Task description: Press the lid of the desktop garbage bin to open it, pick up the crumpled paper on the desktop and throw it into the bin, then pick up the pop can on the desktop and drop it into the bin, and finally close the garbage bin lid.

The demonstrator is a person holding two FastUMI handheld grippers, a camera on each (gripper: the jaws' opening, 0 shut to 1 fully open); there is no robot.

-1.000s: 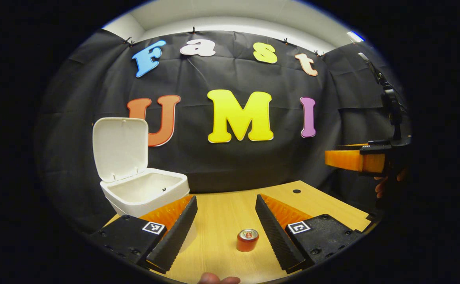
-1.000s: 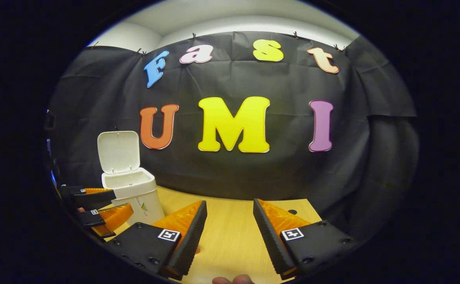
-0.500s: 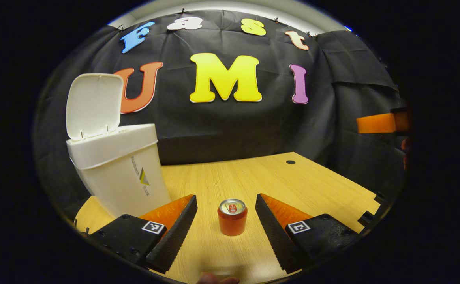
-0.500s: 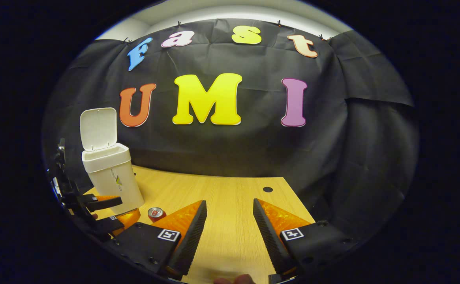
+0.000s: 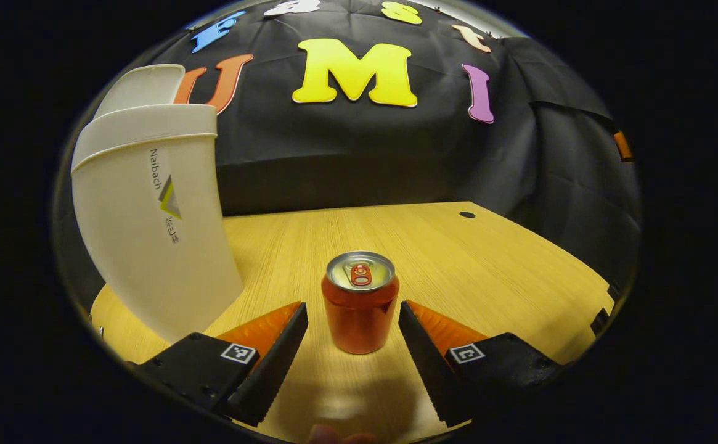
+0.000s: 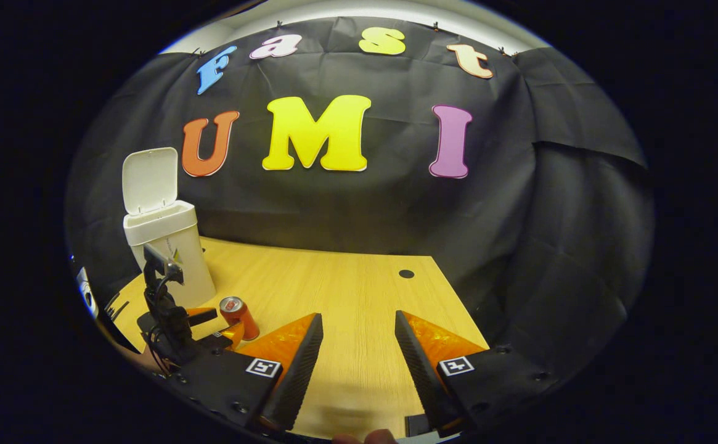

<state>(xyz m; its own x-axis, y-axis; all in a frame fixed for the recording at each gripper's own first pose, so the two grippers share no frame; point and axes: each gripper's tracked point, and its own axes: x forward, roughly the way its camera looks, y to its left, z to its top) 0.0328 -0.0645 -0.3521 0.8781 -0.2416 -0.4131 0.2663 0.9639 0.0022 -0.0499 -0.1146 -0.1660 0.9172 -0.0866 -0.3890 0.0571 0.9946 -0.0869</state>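
Observation:
A red pop can (image 5: 360, 303) stands upright on the wooden table (image 5: 488, 259), just ahead of and between the fingertips of my left gripper (image 5: 354, 316), which is open and not touching it. The white garbage bin (image 5: 149, 209) rises close on the left with its lid (image 5: 140, 86) up. In the right gripper view the bin (image 6: 171, 246) stands at the far left, the can (image 6: 237, 317) in front of it, and the left gripper (image 6: 208, 325) low beside the can. My right gripper (image 6: 354, 333) is open over bare wood with nothing between its fingers.
A small dark hole (image 6: 406, 273) marks the table near its back edge. The table's right edge (image 5: 599, 308) drops off close to the black cloth wall. Open wood lies between the can and that edge.
My left gripper has come down and forward, so the can now sits large between its fingertips and the bin looms closer. The right gripper has tilted slightly lower.

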